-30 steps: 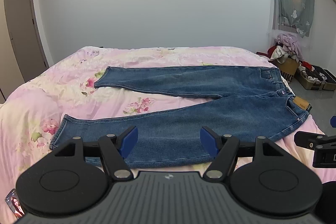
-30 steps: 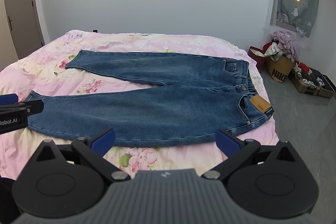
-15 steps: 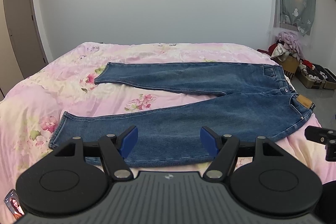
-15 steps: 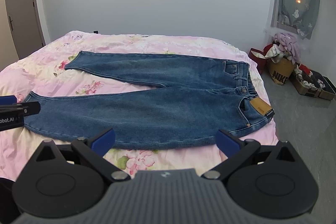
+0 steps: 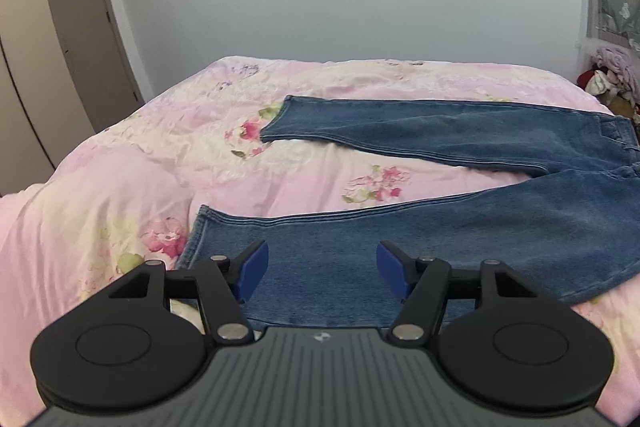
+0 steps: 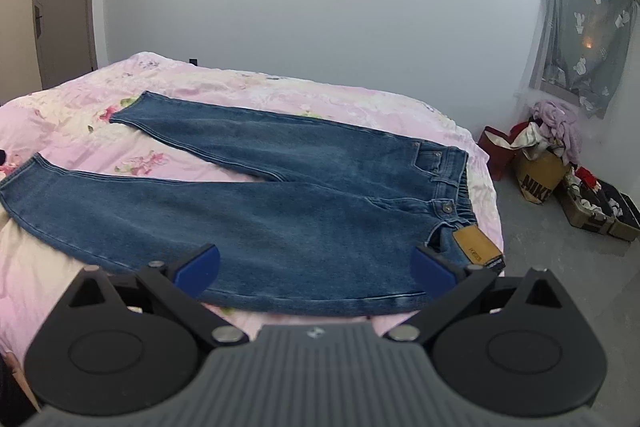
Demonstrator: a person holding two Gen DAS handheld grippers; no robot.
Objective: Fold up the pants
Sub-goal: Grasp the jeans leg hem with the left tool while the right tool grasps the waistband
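While spread flat on a pink floral bedspread [image 5: 120, 211], blue jeans [image 6: 280, 203] with both legs splayed apart, waistband toward the right. Left gripper [image 5: 322, 269] with jaws set wide and empty, poised above the near leg close to its hem [image 5: 196, 239]. Right gripper [image 6: 316, 265] likewise parted wide, gripping nothing, hovering over the near hip, its right fingertip [image 6: 434, 269] just beside the tan leather patch [image 6: 476, 247]
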